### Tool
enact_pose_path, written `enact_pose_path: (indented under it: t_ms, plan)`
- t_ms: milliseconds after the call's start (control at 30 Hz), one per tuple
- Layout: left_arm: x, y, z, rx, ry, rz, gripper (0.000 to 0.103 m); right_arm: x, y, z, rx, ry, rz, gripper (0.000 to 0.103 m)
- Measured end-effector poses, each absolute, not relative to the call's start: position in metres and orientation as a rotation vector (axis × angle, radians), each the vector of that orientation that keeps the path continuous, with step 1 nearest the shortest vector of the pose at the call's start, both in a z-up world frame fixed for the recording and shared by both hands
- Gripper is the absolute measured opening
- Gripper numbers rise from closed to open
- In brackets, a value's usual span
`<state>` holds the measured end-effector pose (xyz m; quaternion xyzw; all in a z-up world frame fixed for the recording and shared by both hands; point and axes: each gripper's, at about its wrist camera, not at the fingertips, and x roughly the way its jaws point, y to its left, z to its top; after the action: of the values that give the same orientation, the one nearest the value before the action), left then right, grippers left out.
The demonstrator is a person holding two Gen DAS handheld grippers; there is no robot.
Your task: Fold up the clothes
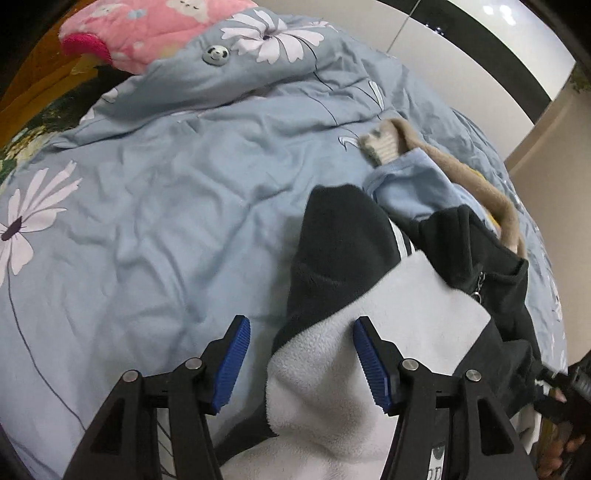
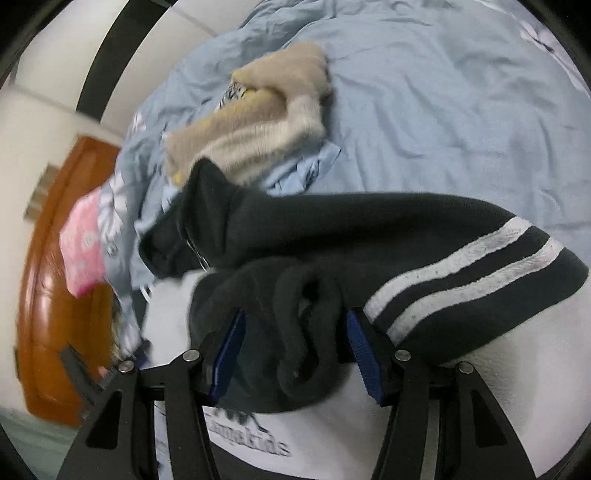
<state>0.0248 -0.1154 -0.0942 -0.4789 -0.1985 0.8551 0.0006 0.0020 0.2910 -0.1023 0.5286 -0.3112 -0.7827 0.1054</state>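
A black and white fleece jacket (image 1: 332, 354) with two white sleeve stripes lies on the blue flowered bedspread (image 1: 147, 206). My left gripper (image 1: 301, 363) is open, its blue pads on either side of the jacket's white fleece edge. In the right wrist view my right gripper (image 2: 295, 354) is open too, its pads on either side of a bunched black fold of the jacket (image 2: 306, 302), under the striped sleeve (image 2: 461, 266). The jacket's zipper pull (image 2: 199, 258) shows at the left.
A beige furry garment (image 2: 258, 125) and a light blue garment (image 2: 303, 170) lie in a pile just beyond the jacket. A pink patterned quilt (image 1: 155, 29) lies at the bed's head. An orange-brown headboard (image 2: 55, 277) and white wall border the bed.
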Motion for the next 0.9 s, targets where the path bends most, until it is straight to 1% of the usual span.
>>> enact_pose_path:
  t_ms: [33, 67, 100, 133, 167, 233, 367, 433, 533, 567, 633, 733, 800, 900]
  plan:
    - [0.024, -0.113, -0.095, -1.503, -0.630, 2.677, 0.062, -0.001, 0.292, -0.100, 1.560, -0.934, -2.299, 0.038]
    - [0.023, -0.111, -0.097, -1.501, -0.636, 2.669, 0.062, -0.003, 0.291, -0.096, 1.562, -0.923, -2.296, 0.030]
    - [0.022, -0.110, -0.097, -1.498, -0.639, 2.665, 0.062, -0.005, 0.290, -0.093, 1.564, -0.911, -2.294, 0.024]
    - [0.021, -0.108, -0.098, -1.495, -0.642, 2.661, 0.062, -0.007, 0.290, -0.089, 1.563, -0.898, -2.290, 0.019]
    - [0.021, -0.107, -0.097, -1.492, -0.641, 2.662, 0.062, -0.009, 0.288, -0.082, 1.546, -0.875, -2.283, 0.018]
    - [0.021, -0.106, -0.096, -1.482, -0.646, 2.662, 0.062, -0.006, 0.282, -0.062, 1.467, -0.796, -2.291, 0.016]
    - [0.019, -0.108, -0.095, -1.465, -0.656, 2.665, 0.063, 0.014, 0.291, -0.023, 1.245, -0.721, -2.349, 0.016]
    - [0.016, -0.110, -0.101, -1.499, -0.651, 2.663, 0.064, 0.019, 0.299, -0.035, 1.292, -0.662, -2.422, 0.016]
    - [0.013, -0.110, -0.110, -1.542, -0.629, 2.675, 0.064, 0.017, 0.310, -0.076, 1.458, -0.707, -2.404, 0.015]
    - [0.012, -0.110, -0.112, -1.549, -0.612, 2.685, 0.065, 0.018, 0.311, -0.083, 1.470, -0.719, -2.405, 0.015]
    - [0.011, -0.109, -0.114, -1.564, -0.570, 2.705, 0.065, 0.019, 0.314, -0.096, 1.491, -0.746, -2.406, 0.015]
    - [0.010, -0.108, -0.116, -1.592, -0.548, 2.702, 0.065, 0.018, 0.318, -0.104, 1.496, -0.810, -2.404, 0.015]
    - [0.010, -0.106, -0.113, -1.604, -0.533, 2.702, 0.065, 0.018, 0.316, -0.101, 1.491, -0.796, -2.411, 0.016]
    - [0.022, -0.105, -0.097, -1.577, -0.530, 2.704, 0.064, 0.028, 0.314, -0.085, 1.451, -0.767, -2.424, 0.019]
